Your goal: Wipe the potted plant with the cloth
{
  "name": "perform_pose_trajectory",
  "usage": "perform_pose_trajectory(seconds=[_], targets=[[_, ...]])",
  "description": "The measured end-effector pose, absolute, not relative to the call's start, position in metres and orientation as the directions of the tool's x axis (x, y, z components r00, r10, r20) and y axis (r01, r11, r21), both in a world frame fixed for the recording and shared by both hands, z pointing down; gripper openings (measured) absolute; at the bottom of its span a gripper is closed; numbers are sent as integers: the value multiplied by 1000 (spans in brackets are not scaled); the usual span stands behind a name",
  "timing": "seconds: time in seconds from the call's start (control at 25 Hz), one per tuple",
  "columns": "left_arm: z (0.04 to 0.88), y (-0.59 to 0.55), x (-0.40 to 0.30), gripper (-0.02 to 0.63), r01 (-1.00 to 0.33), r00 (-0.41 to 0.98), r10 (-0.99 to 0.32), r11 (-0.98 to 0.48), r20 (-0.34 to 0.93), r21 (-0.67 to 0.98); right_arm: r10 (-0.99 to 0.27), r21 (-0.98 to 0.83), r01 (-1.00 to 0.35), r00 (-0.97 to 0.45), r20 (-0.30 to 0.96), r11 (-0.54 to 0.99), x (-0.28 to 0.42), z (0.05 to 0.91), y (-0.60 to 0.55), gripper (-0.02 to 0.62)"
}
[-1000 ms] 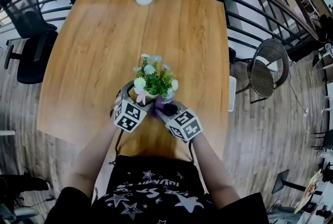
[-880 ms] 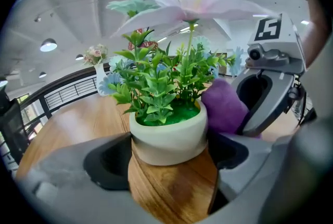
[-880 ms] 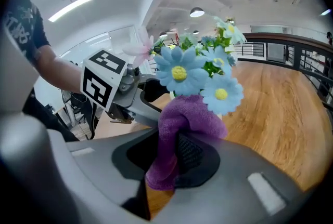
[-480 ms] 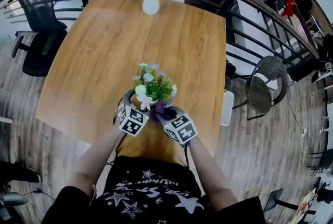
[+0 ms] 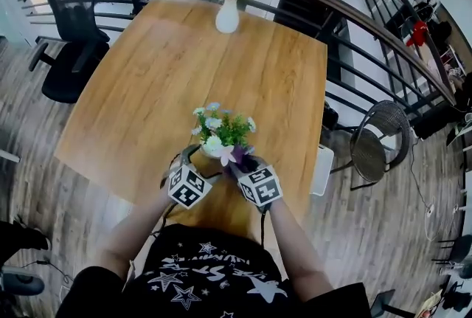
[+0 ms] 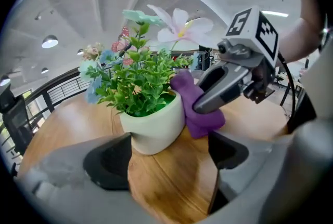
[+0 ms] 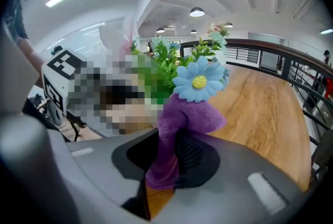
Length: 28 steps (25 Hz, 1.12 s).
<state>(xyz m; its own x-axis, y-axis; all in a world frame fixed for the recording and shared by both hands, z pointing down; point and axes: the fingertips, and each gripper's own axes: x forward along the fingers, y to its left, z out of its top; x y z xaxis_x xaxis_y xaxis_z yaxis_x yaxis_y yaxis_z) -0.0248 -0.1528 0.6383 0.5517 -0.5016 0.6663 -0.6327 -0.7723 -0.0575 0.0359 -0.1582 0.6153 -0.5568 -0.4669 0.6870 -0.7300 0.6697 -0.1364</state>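
Observation:
The potted plant (image 5: 221, 133), with green leaves and small pastel flowers in a white pot (image 6: 153, 127), stands near the front edge of the wooden table (image 5: 169, 73). My left gripper (image 5: 196, 161) is open. Its jaws are spread wide at the pot's base, and the pot sits just ahead of them in the left gripper view (image 6: 169, 158). My right gripper (image 5: 243, 160) is shut on the purple cloth (image 7: 174, 134). It presses the cloth (image 6: 200, 111) against the pot's right side, under a blue flower (image 7: 199, 81).
A white vase of pink flowers (image 5: 226, 12) stands at the table's far edge. A black office chair (image 5: 74, 51) is at the left and a wicker chair (image 5: 372, 147) at the right. A dark railing (image 5: 354, 10) runs behind the table.
The head view has shifted, so the table sits lower and further right. Both grippers stay at the pot, with the cloth still against its right side.

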Motion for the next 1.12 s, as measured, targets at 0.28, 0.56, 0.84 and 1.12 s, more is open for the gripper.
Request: perform_pose_trajectory(seconds=[0.28,0.56,0.84,1.12], targets=[[636,-125,-8,479,-557,613,-422,-830,668,-14,-528,-113,-793,-496,689,598,52,618,-173,86],[642,-132,-42,479,-518,622,-371,-855,690,7,-553,-97,-817,-467,690,568,68,615,-177,86],[635,-179,-52,480,-282,688,-259,-956,678,-79,-558,-99,-840,-437,705,534,82,622,-182,86],[646,-185,-39,480,-64,701,-111,-994,704,-93,-503,-100,-788,-479,719,607,66,624,-180,86]])
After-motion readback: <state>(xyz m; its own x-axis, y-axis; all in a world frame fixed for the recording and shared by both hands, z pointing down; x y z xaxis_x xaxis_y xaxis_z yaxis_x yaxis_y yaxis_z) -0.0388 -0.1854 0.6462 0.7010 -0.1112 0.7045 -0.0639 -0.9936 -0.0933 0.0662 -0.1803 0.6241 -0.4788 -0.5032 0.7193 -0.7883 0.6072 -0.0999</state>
